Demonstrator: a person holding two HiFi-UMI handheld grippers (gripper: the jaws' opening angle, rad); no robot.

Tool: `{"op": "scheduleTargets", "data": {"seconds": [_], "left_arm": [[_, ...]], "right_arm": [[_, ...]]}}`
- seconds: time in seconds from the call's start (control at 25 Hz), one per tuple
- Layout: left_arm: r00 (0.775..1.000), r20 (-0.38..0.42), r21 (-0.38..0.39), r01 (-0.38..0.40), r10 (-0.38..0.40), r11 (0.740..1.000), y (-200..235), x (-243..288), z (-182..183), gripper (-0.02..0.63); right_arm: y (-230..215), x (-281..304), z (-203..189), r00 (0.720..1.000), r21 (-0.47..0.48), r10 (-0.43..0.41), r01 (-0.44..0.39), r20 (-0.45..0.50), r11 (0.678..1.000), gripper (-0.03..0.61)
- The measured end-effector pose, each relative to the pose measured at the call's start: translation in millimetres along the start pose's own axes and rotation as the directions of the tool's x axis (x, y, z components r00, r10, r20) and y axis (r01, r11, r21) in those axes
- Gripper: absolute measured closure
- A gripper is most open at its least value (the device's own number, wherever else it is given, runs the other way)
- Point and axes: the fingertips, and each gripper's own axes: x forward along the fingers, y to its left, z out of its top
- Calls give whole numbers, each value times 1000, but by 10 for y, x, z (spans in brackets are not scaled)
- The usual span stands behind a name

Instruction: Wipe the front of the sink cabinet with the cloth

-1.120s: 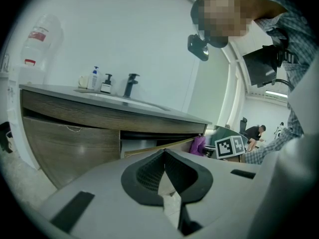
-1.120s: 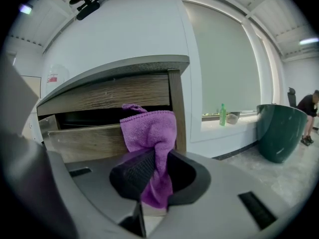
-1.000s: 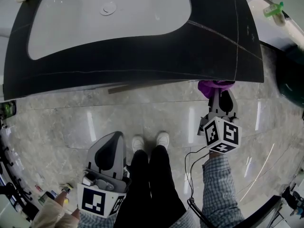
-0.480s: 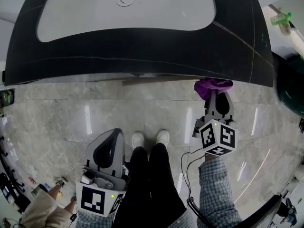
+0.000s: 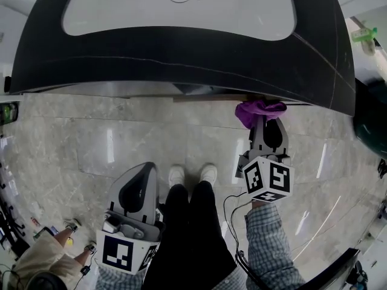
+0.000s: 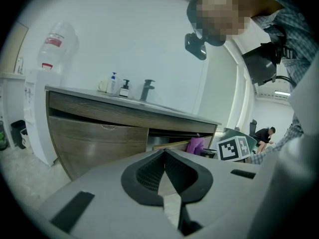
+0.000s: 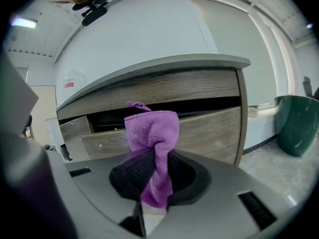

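The sink cabinet point(image 7: 209, 126) has wood-grain drawer fronts under a black counter point(image 5: 181, 56) that holds a white basin. One drawer stands slightly ajar. My right gripper point(image 5: 266, 128) is shut on a purple cloth point(image 5: 259, 109), which is bunched up at the cabinet front just under the counter's edge, right of centre. In the right gripper view the cloth point(image 7: 152, 133) sticks up from between the jaws, close to the drawer front. My left gripper point(image 5: 143, 180) hangs low by the person's left leg, shut and holding nothing. In the left gripper view, the cabinet point(image 6: 99, 133) is well away.
A dark green bin point(image 5: 370, 113) stands on the floor right of the cabinet. The person's white shoes point(image 5: 192, 175) are on the marble floor before it. A faucet point(image 6: 147, 89) and soap bottles point(image 6: 117, 86) sit on the counter. A water dispenser point(image 6: 40, 108) stands at the left.
The right gripper has slid the cloth to the left along the cabinet front under the counter edge. The left gripper has stayed where it was.
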Motion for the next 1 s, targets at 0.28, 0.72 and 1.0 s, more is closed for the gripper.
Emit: {"op": "scheduleTargets", "data": {"seconds": [0.28,0.72,1.0], "left_arm": [[999,13,-12,-42,42,999,229,-120,-25,603],[996,13,-30,-85,86,996,382,-250,-128,603],[993,15,-47,-119,120,992,488,-301,-186,603]], "right_arm": [[470,39,-60,997,-21,75,-75,-3,997,505],[1000,88,-179,981,-98,194,-194,-6,976,505],[1475,158,-328,949,-157,314,-315,-31,936,505]]}}
